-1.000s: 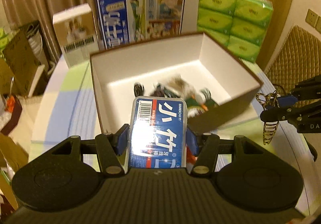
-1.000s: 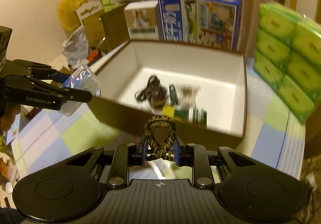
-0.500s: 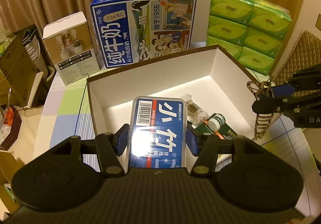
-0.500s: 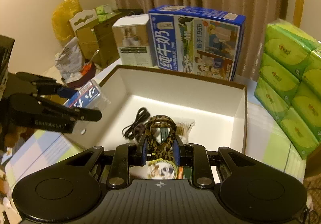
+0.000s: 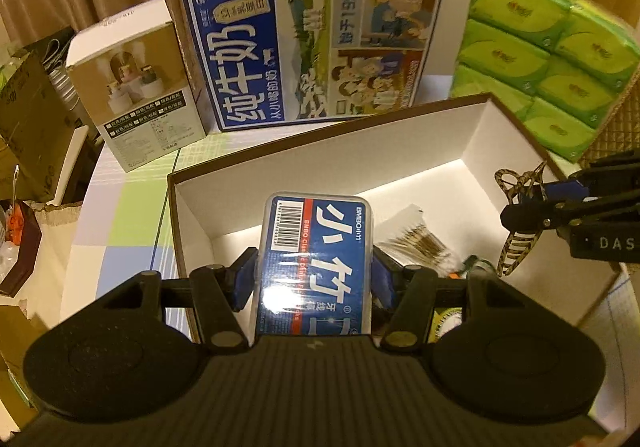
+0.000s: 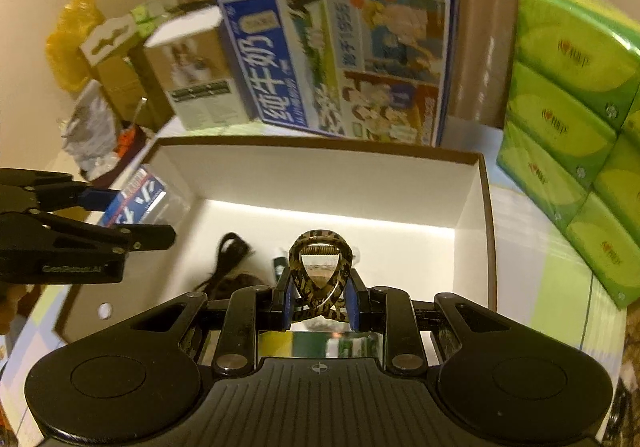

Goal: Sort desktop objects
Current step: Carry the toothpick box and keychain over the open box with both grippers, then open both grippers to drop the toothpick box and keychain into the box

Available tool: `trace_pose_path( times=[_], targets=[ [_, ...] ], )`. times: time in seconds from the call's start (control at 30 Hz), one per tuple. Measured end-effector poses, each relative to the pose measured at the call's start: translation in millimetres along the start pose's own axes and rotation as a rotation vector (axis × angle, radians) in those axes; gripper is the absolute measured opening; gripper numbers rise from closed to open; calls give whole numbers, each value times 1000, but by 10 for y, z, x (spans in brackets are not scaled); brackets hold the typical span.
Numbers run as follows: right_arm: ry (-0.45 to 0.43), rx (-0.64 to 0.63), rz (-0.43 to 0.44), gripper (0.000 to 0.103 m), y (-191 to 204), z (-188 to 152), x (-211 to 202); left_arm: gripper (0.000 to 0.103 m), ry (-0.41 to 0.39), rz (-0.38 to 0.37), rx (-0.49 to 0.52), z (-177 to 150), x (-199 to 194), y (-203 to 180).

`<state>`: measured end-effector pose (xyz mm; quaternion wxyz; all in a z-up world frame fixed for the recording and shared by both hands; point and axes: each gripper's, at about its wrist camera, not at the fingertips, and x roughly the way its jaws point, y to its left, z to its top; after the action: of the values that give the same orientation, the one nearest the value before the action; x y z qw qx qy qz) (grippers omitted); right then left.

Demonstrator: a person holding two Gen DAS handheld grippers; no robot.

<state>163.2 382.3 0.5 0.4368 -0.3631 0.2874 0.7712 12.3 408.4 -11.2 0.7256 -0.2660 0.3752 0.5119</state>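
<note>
My left claw (image 5: 314, 273) is clenched on the blue floss case (image 5: 316, 247), which sticks out ahead between its fingers, over the open white box (image 5: 328, 151). My right claw (image 6: 318, 297) grips the leopard-print hair clip (image 6: 320, 275) above that same box.

The open white-lined cardboard box (image 6: 472, 207) leaves bare floor along its far wall and right side, wide enough for a gripper to pass down. A black coiled cable (image 6: 228, 263), a bundle of cotton swabs (image 5: 416, 243) and small bottles crowd its near half. Behind its far edge the blue milk carton (image 5: 312, 39), the white product box (image 5: 136, 87) and the stacked green tissue packs (image 5: 544, 63) wall off the table's back.
</note>
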Motion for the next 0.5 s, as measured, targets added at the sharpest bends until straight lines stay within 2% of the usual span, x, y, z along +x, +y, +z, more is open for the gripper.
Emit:
trace_pose_path(
  times=[0.5],
  targets=[
    [70, -44, -83, 22, -157, 115, 509, 54, 83, 45, 9, 104, 639, 86]
  ],
)
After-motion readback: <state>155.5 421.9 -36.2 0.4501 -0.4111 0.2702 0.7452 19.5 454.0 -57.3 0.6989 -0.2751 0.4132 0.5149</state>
